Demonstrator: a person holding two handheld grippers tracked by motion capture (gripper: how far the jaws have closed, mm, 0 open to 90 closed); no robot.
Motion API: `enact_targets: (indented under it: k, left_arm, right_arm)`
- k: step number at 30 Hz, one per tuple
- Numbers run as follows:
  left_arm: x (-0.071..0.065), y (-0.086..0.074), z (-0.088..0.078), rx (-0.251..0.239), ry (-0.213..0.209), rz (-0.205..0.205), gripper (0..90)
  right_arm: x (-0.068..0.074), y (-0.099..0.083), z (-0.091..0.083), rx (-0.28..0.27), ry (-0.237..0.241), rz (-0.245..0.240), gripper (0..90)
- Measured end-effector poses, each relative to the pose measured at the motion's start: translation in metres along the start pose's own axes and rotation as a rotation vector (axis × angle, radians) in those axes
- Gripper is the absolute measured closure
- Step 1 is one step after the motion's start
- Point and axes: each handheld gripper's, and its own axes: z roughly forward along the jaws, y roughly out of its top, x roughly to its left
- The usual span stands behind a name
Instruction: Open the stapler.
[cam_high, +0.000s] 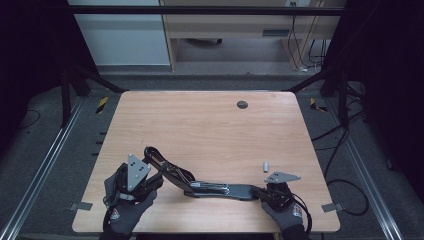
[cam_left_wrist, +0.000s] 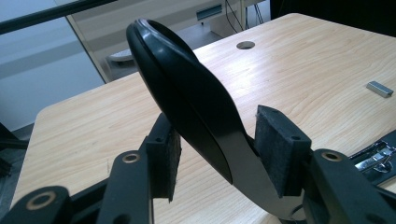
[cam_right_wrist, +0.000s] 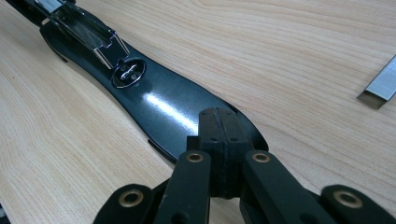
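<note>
Nearest the bottom edge of the high view are the two gloved hands: the left gripper (cam_high: 150, 181) at lower left and the right gripper (cam_high: 265, 192) at lower right, with an opened black stapler (cam_high: 200, 182) stretched between them on the wooden table (cam_high: 200, 120). In the right gripper view the pads are pressed fully together, tip resting on the glossy black base (cam_right_wrist: 163, 105) near its rounded end, pinning it flat; I honestly can't tell if any edge is pinched between them, looks like it's just pushing down. In the left gripper view the stapler's raised top arm (cam_left_wrist: 187, 98) slants up between the pads (cam_left_wrist: 280, 149), which stand apart: the right pad is touching or almost touching it, the left one has a gap, so the grip is loose and the jaws are parted. A small strip of staples (cam_high: 267, 165) lies just up from the right gripper, clear of everything. Farther back, upper middle, there's a round cable hole (cam_high: 242, 104) in the tabletop, and beyond the table's far edge a pale cabinet (cam_high: 225, 25).
</note>
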Motion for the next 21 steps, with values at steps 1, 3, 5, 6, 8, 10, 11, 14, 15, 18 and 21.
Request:
enact_targets:
  k: [1, 3, 5, 6, 8, 10, 11, 14, 15, 18, 21]
  left_arm:
    - [0.001, -0.001, 0.000, -0.001, -0.002, -0.006, 50.3]
    - [0.004, -0.004, -0.001, -0.002, -0.005, -0.016, 49.9]
    - [0.006, -0.007, -0.001, -0.006, -0.005, -0.024, 49.4]
    - [0.007, -0.008, -0.001, -0.003, -0.004, -0.025, 48.8]
    - [0.009, -0.011, -0.001, -0.005, -0.005, -0.035, 48.2]
    - [0.011, -0.013, -0.002, -0.007, -0.010, -0.045, 47.9]
    - [0.012, -0.014, -0.002, -0.008, -0.012, -0.047, 47.7]
    - [0.014, -0.017, -0.002, -0.014, -0.017, -0.050, 47.0]
    - [0.015, -0.018, -0.002, -0.013, -0.017, -0.055, 46.7]
    - [0.017, -0.021, -0.003, -0.023, -0.022, -0.062, 46.3]
    - [0.016, -0.022, -0.003, -0.026, -0.019, -0.056, 45.9]
  right_arm:
    - [0.000, 0.000, 0.000, 0.000, -0.001, 0.002, 90.0]
    - [0.000, 0.000, 0.000, -0.001, -0.002, -0.001, 90.0]
    - [0.000, 0.000, 0.001, -0.001, -0.003, 0.005, 90.0]
    - [0.000, 0.001, 0.000, -0.001, -0.002, 0.006, 90.0]
    - [0.000, 0.001, 0.001, -0.002, -0.004, 0.008, 90.0]
    - [0.000, 0.001, 0.001, -0.002, -0.004, 0.005, 90.0]
    - [0.000, 0.001, 0.001, -0.002, -0.004, 0.004, 90.0]
    - [0.000, 0.001, 0.001, 0.001, -0.007, 0.003, 90.0]
    - [0.000, 0.001, 0.001, -0.001, -0.005, 0.003, 90.0]
    - [0.000, 0.001, 0.001, -0.001, -0.005, 0.002, 90.0]
    - [0.000, 0.001, 0.002, -0.002, -0.006, -0.002, 90.0]
